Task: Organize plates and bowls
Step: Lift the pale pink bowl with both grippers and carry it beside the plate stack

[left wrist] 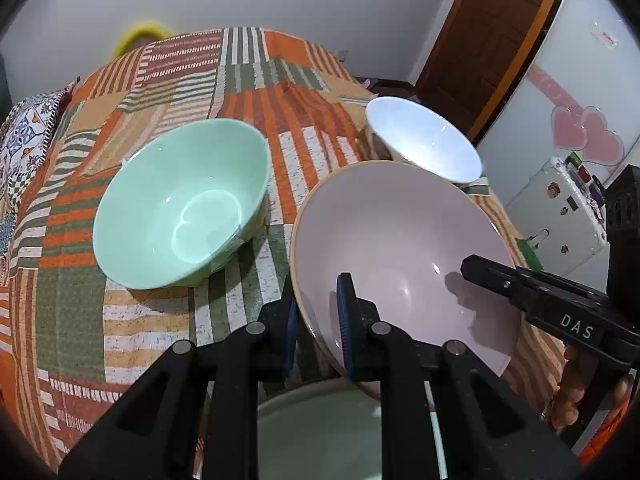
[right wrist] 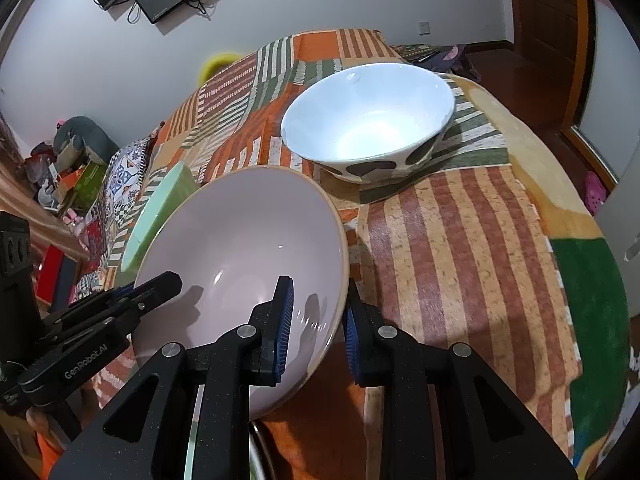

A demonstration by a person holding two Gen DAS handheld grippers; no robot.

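1. Left wrist view: my left gripper [left wrist: 318,320] is clamped on the near-left rim of the pink bowl [left wrist: 400,248], one finger outside the wall, the other inside. The right gripper [left wrist: 476,270] comes in from the right over the far side of that same bowl. The green bowl [left wrist: 182,204] sits just left of it on the patchwork surface [left wrist: 280,80], and the white bowl [left wrist: 424,138] is behind.

2. Right wrist view: my right gripper [right wrist: 316,324] pinches the bowl's right rim, fingers closed tight on the wall. So both hands have the pink bowl [right wrist: 240,248] from opposite sides. It looks tipped and maybe lifted, hard to say through the fisheye. The white bowl [right wrist: 368,120] lies straight ahead, so I reckon nesting goes forward.
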